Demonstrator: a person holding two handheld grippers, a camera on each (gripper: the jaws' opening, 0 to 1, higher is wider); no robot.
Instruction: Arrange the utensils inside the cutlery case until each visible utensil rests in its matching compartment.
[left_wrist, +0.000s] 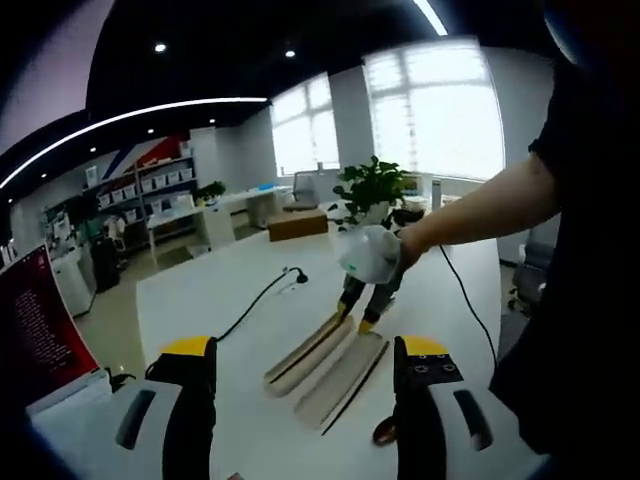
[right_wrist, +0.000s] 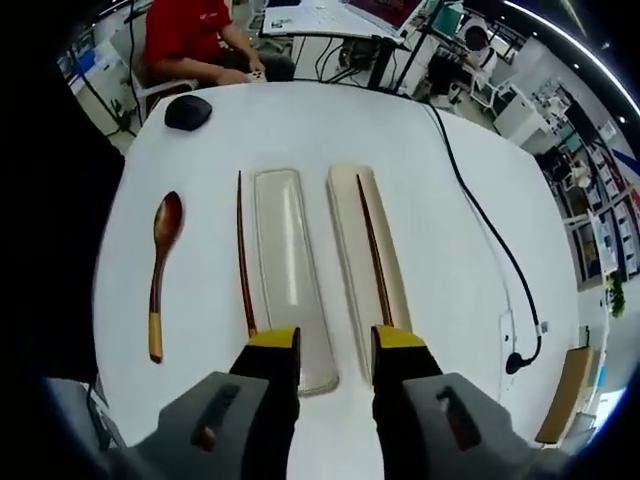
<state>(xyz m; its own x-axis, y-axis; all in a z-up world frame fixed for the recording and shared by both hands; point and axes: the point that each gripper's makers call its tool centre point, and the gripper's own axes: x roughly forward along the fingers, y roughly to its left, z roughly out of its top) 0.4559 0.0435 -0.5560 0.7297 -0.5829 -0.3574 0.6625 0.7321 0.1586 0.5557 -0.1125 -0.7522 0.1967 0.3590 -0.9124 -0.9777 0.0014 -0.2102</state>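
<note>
Layout on table, right gripper view

Two case halves side by side: left tray, right tray. One chopstick in right tray; second chopstick on table just left of left tray; spoon further left. Mouse beyond spoon; cable well right of trays.

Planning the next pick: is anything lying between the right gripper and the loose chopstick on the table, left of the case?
Nothing visible. The chopstick lies bare on the table, its near end just beside the right gripper, whose jaws stand open. The spoon lies farther left, apart.
</note>
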